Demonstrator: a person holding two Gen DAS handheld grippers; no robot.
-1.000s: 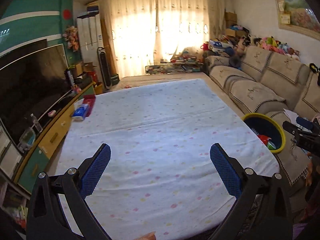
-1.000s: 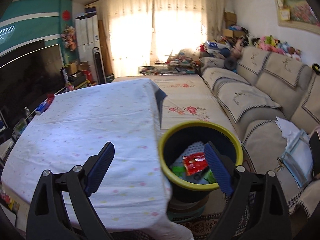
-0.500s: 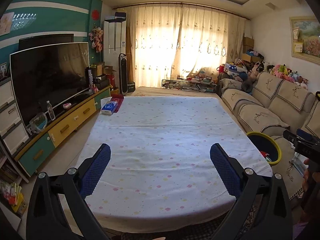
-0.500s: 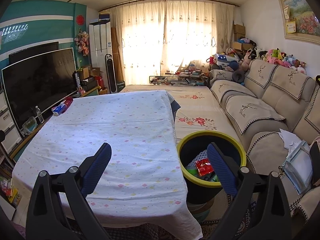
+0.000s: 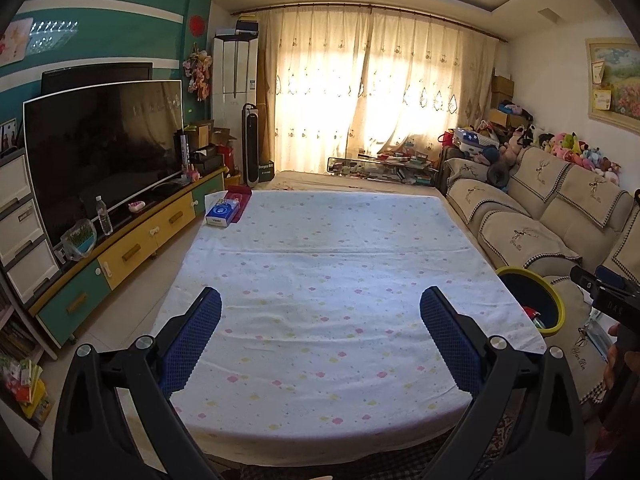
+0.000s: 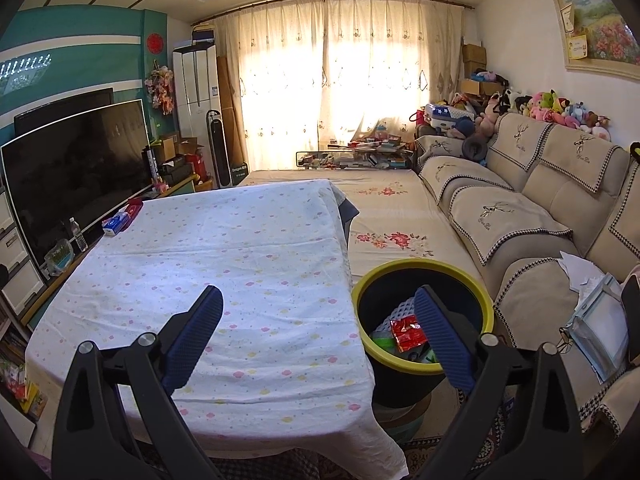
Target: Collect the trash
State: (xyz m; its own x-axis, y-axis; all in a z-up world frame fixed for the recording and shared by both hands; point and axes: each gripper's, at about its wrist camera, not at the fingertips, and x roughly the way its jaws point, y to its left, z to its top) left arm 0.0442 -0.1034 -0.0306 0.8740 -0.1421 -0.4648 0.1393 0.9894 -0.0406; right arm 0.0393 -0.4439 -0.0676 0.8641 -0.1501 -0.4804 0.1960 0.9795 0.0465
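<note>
my left gripper point(image 5: 320, 334) wide, empty | my right gripper point(image 6: 318, 330) wide, empty | trash bin point(image 6: 478, 286) at 3 o'clock of table point(image 6: 240, 248), red wrapper point(image 6: 406, 332) inside

Both grippers pulled back and raised

Over the last second the left gripper point(image 5: 320, 332) has drawn away from the desk point(image 5: 332, 264), so its whole cloth top and near edge now show. The right gripper point(image 6: 318, 330) has backed off from the yellow-rimmed bin point(image 6: 404, 270), which now sits lower and smaller, with more of the sofa point(image 6: 532, 208) in sight.
</note>
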